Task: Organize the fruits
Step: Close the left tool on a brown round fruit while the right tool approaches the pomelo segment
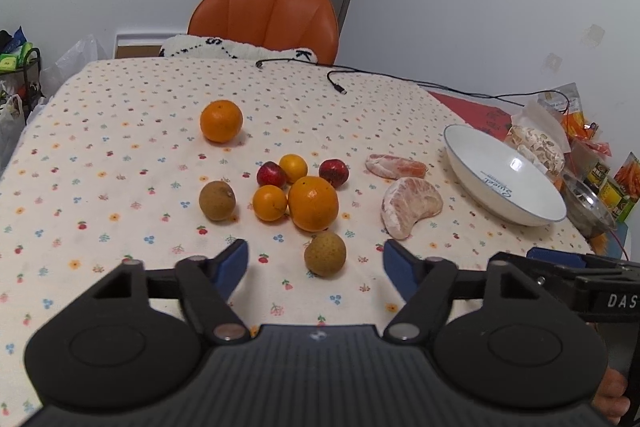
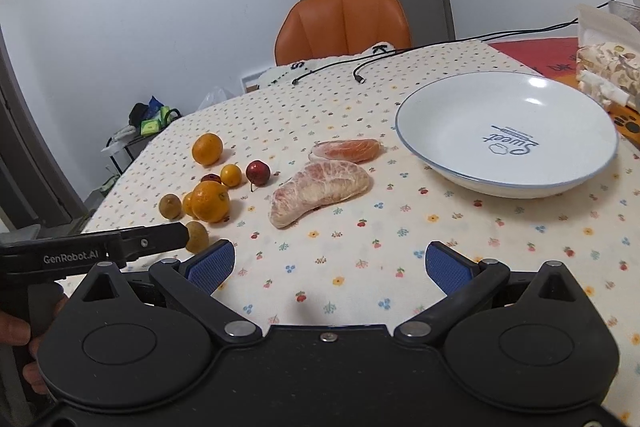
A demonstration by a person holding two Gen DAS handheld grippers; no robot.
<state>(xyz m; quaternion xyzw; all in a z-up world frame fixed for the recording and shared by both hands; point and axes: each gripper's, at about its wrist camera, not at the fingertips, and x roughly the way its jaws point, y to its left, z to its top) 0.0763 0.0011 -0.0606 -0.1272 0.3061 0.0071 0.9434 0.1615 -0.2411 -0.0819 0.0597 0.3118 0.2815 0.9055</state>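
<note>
Several fruits lie on the flowered tablecloth (image 1: 120, 155): a large orange (image 1: 313, 203) amid small oranges and two red fruits (image 1: 333, 172), another orange (image 1: 221, 121) set apart farther back, two brown round fruits (image 1: 325, 253) (image 1: 217, 200), and two peeled pomelo segments (image 1: 410, 206) (image 2: 318, 193). A white bowl (image 1: 504, 175) (image 2: 508, 131) stands at the right and holds nothing. My left gripper (image 1: 316, 265) is open, with the nearer brown fruit just ahead between its fingers. Open and holding nothing, my right gripper (image 2: 327, 265) hovers in front of the pomelo segments.
An orange chair (image 1: 264, 19) stands behind the table. Black cables (image 1: 400, 79) run across the far edge. Snack bags (image 1: 540, 139) and packets crowd the right side beyond the bowl. A rack with bags (image 1: 16, 67) stands at the left.
</note>
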